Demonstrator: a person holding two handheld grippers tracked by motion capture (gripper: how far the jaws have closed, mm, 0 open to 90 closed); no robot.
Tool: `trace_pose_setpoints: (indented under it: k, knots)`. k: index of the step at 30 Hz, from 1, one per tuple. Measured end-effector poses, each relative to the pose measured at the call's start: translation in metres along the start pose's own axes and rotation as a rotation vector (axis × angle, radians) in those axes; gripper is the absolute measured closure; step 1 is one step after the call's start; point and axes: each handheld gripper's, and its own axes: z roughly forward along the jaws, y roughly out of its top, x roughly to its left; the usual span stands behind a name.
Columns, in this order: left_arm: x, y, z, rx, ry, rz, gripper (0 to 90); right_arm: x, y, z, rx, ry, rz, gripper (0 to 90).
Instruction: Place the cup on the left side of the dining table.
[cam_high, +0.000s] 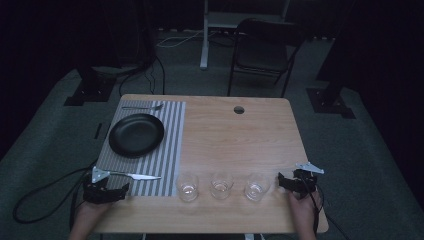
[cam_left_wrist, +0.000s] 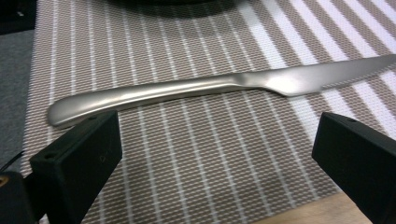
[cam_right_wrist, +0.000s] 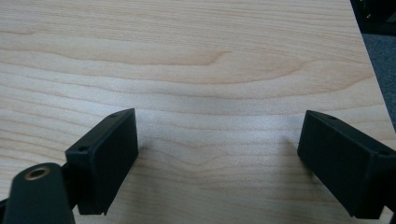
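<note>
Brushed-metal knife (cam_left_wrist: 205, 88), one in number, slim and gently curved, is laid flat on the woven striped placemat (cam_left_wrist: 210, 163) near the table's (cam_high: 235, 135) front left edge; its long axis is set crosswise, blade toward the three clear glasses (cam_high: 221, 186), rounded handle toward the table's left edge. Left gripper (cam_left_wrist: 217, 154) is held wide just before the knife, nothing gripped. Right gripper (cam_right_wrist: 217, 154) is held wide over bare pale wood.
</note>
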Motion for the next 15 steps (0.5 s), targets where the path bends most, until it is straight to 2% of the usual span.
trace_pose_setpoints:
  k: [5,8,13,15]
  knots:
    - [-0.006,0.002,0.0,0.005,-0.044,0.016,2.1,0.0,0.0,0.0,0.0,0.0,0.0,11.9]
    - [-0.009,0.004,-0.001,-0.001,-0.047,0.021,2.2,0.0,0.0,0.0,0.0,0.0,0.0,11.8]
    - [-0.017,0.007,-0.002,-0.016,-0.099,0.038,4.8,0.0,0.0,0.0,0.0,0.0,0.0,11.9]
    - [-0.021,0.008,-0.002,-0.02,-0.104,0.057,4.9,0.0,0.0,0.0,0.0,0.0,0.0,11.9]
